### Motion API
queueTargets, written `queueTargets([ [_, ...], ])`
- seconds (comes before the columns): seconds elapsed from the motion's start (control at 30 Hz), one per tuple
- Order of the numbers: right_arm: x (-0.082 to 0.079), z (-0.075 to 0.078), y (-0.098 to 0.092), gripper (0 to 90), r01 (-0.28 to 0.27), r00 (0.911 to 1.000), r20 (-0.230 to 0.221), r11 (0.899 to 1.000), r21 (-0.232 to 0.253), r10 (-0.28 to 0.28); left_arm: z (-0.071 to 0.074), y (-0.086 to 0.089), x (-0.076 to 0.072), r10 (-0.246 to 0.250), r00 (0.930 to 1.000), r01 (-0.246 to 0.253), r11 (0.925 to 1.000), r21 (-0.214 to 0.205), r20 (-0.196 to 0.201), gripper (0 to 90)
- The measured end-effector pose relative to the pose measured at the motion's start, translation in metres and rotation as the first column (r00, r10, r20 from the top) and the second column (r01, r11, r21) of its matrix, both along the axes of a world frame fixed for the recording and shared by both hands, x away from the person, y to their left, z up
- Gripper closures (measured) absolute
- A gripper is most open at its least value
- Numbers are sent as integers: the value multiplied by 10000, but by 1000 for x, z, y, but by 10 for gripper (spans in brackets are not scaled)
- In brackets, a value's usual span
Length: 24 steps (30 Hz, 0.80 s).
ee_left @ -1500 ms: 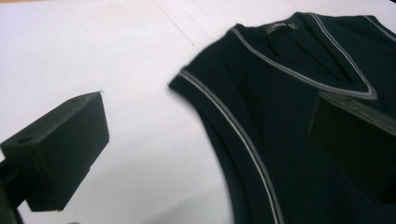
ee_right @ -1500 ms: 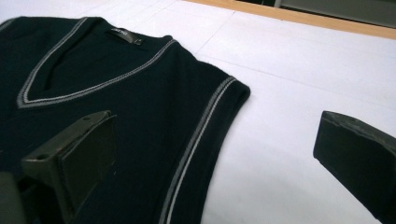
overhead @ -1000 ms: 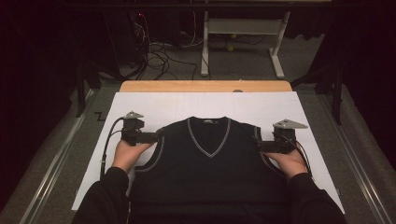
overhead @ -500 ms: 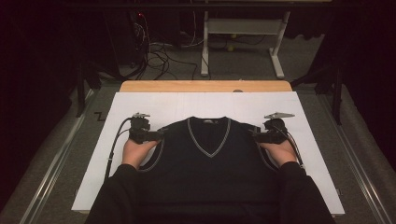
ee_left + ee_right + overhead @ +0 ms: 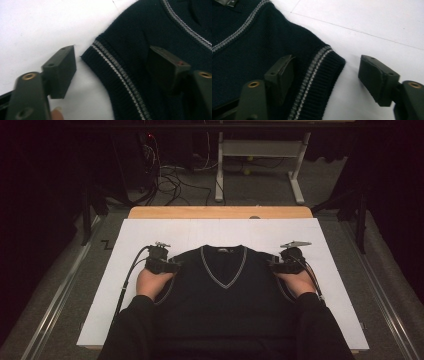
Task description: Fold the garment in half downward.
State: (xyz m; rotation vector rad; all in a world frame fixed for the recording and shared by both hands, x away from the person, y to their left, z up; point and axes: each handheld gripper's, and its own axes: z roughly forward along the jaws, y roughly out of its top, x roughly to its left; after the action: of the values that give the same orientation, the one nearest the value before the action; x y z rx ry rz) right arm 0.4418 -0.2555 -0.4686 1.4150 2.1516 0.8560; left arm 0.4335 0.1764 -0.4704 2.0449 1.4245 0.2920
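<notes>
Jaws apart but closing on both sides: the left gripper (image 5: 169, 265) and the right gripper (image 5: 275, 265) each straddle a shoulder corner of a dark sleeveless V-neck vest (image 5: 223, 295), with the striped armhole trim between the pads and nothing yet pinched. In the left gripper view one pad (image 5: 61, 68) sits over the bare white board while the other (image 5: 166, 67) is over the knit (image 5: 130, 57); the right gripper view mirrors this, one pad (image 5: 280, 75) over the cloth (image 5: 262, 50), the other (image 5: 378, 80) over the board. The vest lies flat and face up, neck away from the person, in the middle of the white board (image 5: 220, 232), which covers a wooden table (image 5: 220, 212); beyond stands a metal frame (image 5: 260, 150) on a grey floor with loose cables (image 5: 170, 177). The person's hands (image 5: 150, 282) come in low from the near edge. The step appears to be taking both shoulders at once. To do it well, each pair should likely close on the ribbed trim a little in from the corner, catching both layers and at matching points, so the garment lifts level rather than skewing or slipping free.
</notes>
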Motion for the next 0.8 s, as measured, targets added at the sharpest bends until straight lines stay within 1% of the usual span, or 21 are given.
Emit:
queueTargets([
  [0.03, 0, 0, 2, 352, -29, 10000, 1, 10000, 8, 29, 0, -2, -1, 73, 10000, -73, 9998, 159, 37, 277],
  [0.07, -1, 0, 4, 366, -14, 10000, -1, 10000, 0, 14, 0, -3, -1, 199, 9998, -200, 9996, 187, 20, 299],
  [0.1, -1, 0, 4, 366, -14, 10000, -1, 10000, 0, 14, 1, -3, -1, 380, 9993, -379, 9991, 174, -27, 299],
  [0.13, -1, 0, 5, 393, 11, 10000, 9, 10000, 57, -11, 2, -3, -2, 512, 9986, -511, 9986, 165, -89, 373],
  [0.2, -2, 0, 6, 424, 25, 10000, 27, 10000, 43, -25, 2, -3, -3, 478, 9988, -476, 9986, 213, -89, 410],
  [0.27, -3, 1, 7, 497, -65, 10000, 0, 10000, 57, 65, 3, -3, -3, 456, 9989, -454, 9988, 171, -111, 459],
  [0.3, -3, 1, 7, 497, -65, 10000, 0, 10000, 57, 65, 3, -4, -3, 422, 9990, -420, 9990, 126, -136, 459],
  [0.37, -4, 2, 9, 580, -217, 9998, -35, 9997, 82, 218, 3, -5, -4, 365, 9992, -363, 9993, 105, -140, 506],
  [0.4, -4, 2, 10, 630, -329, 9995, -18, 9994, 86, 329, 3, -6, -5, 305, 9994, -304, 9995, 49, -131, 545],
  [0.43, -6, 2, 12, 686, -533, 9986, -11, 9985, 103, 533, 3, -7, -5, 222, 9997, -222, 9998, 10, -122, 616],
  [0.47, -7, 2, 13, 708, -570, 9984, -4, 9983, 108, 570, 3, -8, -5, 154, 9998, -154, 9999, -19, -122, 633],
  [0.5, -7, 2, 13, 708, -570, 9984, -4, 9983, 108, 570, 3, -9, -5, 139, 9998, -140, 9999, -44, -130, 633],
  [0.53, -8, 2, 14, 741, -704, 9975, 41, 9975, 23, 704, 3, -8, -5, 131, 9997, -135, 9998, -178, -194, 662],
  [0.6, -8, 2, 15, 751, -734, 9973, 51, 9973, -40, 734, 3, -8, -5, 95, 9998, -98, 9998, -199, -190, 671],
  [0.67, -8, 4, 17, 769, -882, 9958, 205, 9950, -469, 892, 3, -7, -4, 55, 9998, -61, 9995, -311, -216, 694],
  [0.7, -8, 5, 17, 770, -825, 9961, 266, 9951, -547, 840, 5, -6, -4, 56, 9999, -62, 9992, -407, -145, 699],
  [0.8, -8, 8, 13, 771, -741, 9964, 384, 9959, -516, 761, 11, -1, -6, 162, 9988, -135, 9982, -582, 468, 703],
])
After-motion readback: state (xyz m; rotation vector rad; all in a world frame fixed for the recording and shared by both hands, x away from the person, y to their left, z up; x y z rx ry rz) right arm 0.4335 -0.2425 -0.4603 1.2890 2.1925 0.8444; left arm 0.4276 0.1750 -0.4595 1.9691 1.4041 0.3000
